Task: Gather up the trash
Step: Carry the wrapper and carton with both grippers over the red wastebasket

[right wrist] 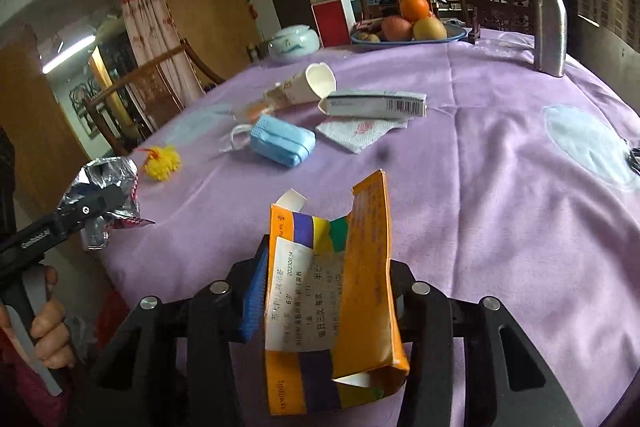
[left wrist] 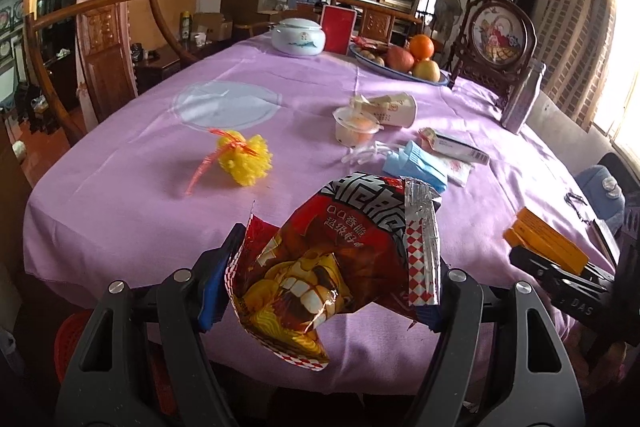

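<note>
My left gripper (left wrist: 324, 267) is shut on a crumpled red snack wrapper (left wrist: 340, 259), held above the near edge of the purple-clothed table (left wrist: 120, 207). My right gripper (right wrist: 332, 279) is shut on a torn orange medicine box (right wrist: 352, 307), also above the near edge; the left wrist view shows the box (left wrist: 544, 243) at far right. On the cloth lie a yellow mesh ball (left wrist: 244, 157), a clear plastic cup (left wrist: 354, 127), a tipped paper cup (right wrist: 308, 85), a blue face mask (right wrist: 280, 141), a long white carton (right wrist: 376, 105) and a napkin (right wrist: 360, 131).
At the far end stand a fruit dish (left wrist: 400, 71), a white ceramic jar (left wrist: 298, 39), a red box (left wrist: 338, 29), a framed round picture (left wrist: 498, 37) and a metal bottle (right wrist: 550, 23). A wooden chair (left wrist: 100, 39) stands left. A hand (right wrist: 48, 323) grips the left tool's handle.
</note>
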A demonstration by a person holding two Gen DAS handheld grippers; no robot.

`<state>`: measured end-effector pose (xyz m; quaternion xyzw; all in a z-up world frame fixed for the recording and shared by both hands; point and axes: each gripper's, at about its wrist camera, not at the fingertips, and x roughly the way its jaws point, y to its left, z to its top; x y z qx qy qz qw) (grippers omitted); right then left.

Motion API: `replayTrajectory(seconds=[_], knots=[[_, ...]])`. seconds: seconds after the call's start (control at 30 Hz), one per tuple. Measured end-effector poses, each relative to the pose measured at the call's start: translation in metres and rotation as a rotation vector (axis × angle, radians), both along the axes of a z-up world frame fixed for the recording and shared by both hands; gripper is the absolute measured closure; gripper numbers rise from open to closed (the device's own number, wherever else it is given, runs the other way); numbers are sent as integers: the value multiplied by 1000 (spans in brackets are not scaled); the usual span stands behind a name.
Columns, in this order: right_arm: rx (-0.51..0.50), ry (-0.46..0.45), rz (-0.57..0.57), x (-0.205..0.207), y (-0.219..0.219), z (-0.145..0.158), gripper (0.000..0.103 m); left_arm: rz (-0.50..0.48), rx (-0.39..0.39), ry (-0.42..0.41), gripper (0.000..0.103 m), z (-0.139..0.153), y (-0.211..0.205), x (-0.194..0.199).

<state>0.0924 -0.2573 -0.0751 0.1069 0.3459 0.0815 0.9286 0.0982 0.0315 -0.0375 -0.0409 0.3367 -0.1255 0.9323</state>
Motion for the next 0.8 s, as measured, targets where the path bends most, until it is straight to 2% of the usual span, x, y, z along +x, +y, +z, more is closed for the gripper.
replayTrajectory(seconds=[0.4, 0.63, 0.8], knots=[[37, -97, 56, -33, 18, 41, 57, 66, 11, -63, 32, 27, 35, -35], [46, -135, 115, -53, 43, 59, 57, 130, 30, -97, 32, 35, 75, -68], [52, -148, 176, -66, 70, 66, 57, 191, 44, -93, 32, 31, 115, -93]])
